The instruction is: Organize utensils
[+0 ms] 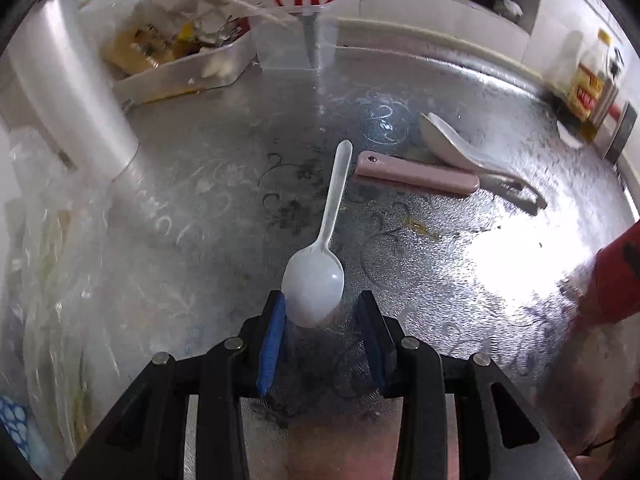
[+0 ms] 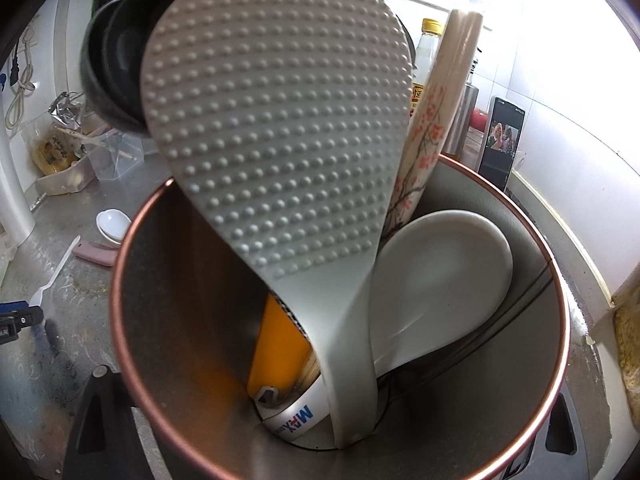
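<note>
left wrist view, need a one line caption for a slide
Left gripper with fingers open around the bowl of a white plastic spoon on the steel counter.

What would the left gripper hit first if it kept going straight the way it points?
Probably the white plastic spoon: its bowl lies between the left gripper fingertips on the metal counter. The gap to the spoon can't be judged.
</note>
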`<state>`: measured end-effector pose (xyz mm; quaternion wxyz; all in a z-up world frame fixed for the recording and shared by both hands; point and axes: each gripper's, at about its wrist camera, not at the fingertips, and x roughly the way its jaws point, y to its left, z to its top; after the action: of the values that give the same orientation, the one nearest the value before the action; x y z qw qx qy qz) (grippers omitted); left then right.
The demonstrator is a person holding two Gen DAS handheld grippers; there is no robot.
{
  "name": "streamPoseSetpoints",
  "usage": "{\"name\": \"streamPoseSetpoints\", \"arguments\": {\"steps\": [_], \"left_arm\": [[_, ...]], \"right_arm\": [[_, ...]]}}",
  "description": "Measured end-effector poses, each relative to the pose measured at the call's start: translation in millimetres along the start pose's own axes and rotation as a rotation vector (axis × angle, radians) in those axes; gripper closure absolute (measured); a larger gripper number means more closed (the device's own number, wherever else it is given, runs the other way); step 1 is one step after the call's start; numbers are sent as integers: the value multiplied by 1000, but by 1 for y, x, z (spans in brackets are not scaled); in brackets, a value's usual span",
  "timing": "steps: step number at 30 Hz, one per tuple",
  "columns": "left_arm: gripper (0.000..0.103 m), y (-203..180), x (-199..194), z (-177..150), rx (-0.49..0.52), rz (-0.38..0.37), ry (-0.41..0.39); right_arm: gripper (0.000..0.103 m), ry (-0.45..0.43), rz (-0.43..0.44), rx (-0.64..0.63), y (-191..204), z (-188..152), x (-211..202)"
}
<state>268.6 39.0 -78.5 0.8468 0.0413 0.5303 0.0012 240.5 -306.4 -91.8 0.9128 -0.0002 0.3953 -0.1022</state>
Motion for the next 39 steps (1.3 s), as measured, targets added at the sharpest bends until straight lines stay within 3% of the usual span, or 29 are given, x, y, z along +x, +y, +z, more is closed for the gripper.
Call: {"name": "streamPoseSetpoints", "arguments": {"steps": [13,24,26,27,28,39], "left_arm": [[67,16,16,12,-73,-16,-103],[73,35,-26,15,-180,-155,-221],[76,38,-36,16,-199,-181,-241],[85,42,-39,19,-213,-196,-249],[98,45,-41,20,-229,-208,-249],[98,78,-10,19,-421,-295,-140]], "right_arm": [[8,1,-1,-5,0,1,1],[8,2,0,-10,3,4,1],[8,2,1,-10,3,4,1],[8,3,1,-10,3,5,2],[8,3,1,-10,3,5,2],[8,4,-1,-12,3,6,2]]}}
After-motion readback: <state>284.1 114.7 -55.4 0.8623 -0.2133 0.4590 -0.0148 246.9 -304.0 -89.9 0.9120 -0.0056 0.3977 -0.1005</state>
